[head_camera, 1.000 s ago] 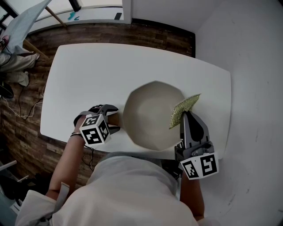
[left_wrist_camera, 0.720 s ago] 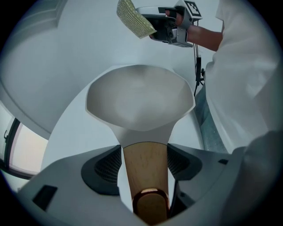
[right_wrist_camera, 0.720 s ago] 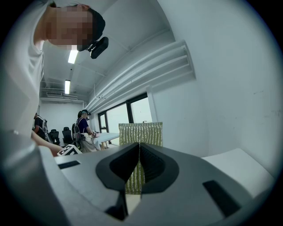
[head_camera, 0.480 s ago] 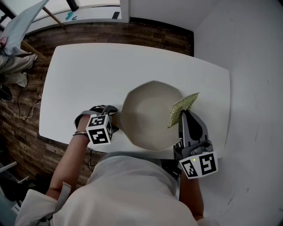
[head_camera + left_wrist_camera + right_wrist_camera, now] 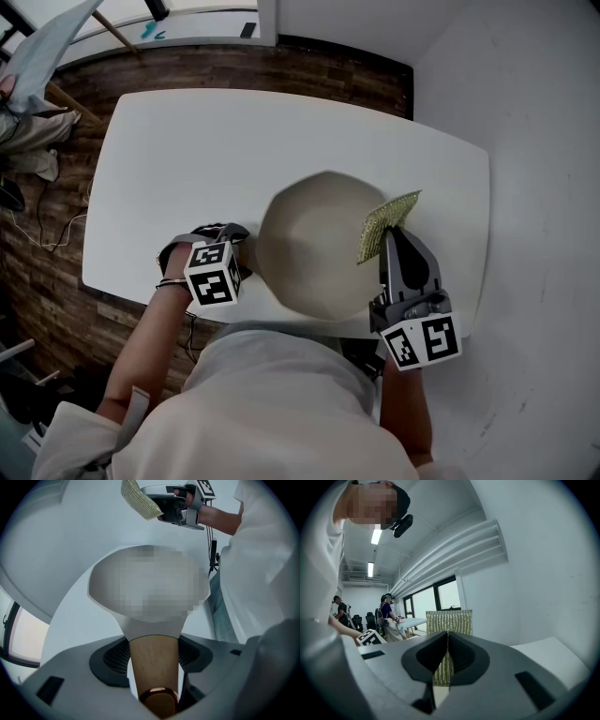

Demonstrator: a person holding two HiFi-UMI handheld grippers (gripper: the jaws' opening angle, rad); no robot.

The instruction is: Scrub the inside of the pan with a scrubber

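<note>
A: Pan's place?

B: Pale pan (image 5: 319,246) on the white bench (image 5: 187,150), lower middle of the head view, close to the bench's near edge. Its wooden handle (image 5: 154,665) points toward the frame's left.

A: Left gripper?

B: Left gripper (image 5: 238,251) sits at the pan's left side. Its own view shows the jaws clamped on the handle, one dark pad on each flank of the wood (the pan's inside is masked there, so nothing to note on it).

A: Right gripper?

B: Right gripper (image 5: 392,240) is right of centre in the head view, pointing up-frame. Jaws pressed together on the scrubber (image 5: 386,223), a gold-green woven pad. In the right gripper view the pad stands upright out of the pinch, with most of it above the jaws.

A: Scrubber against the pan?

B: In the head view it overlaps the pan's right rim. The left gripper view puts it at the top of the frame with a gap between it and the rim, so apart.

A: Anything else?

B: People (image 5: 386,616) at desks, far back, left in the right gripper view.
</note>
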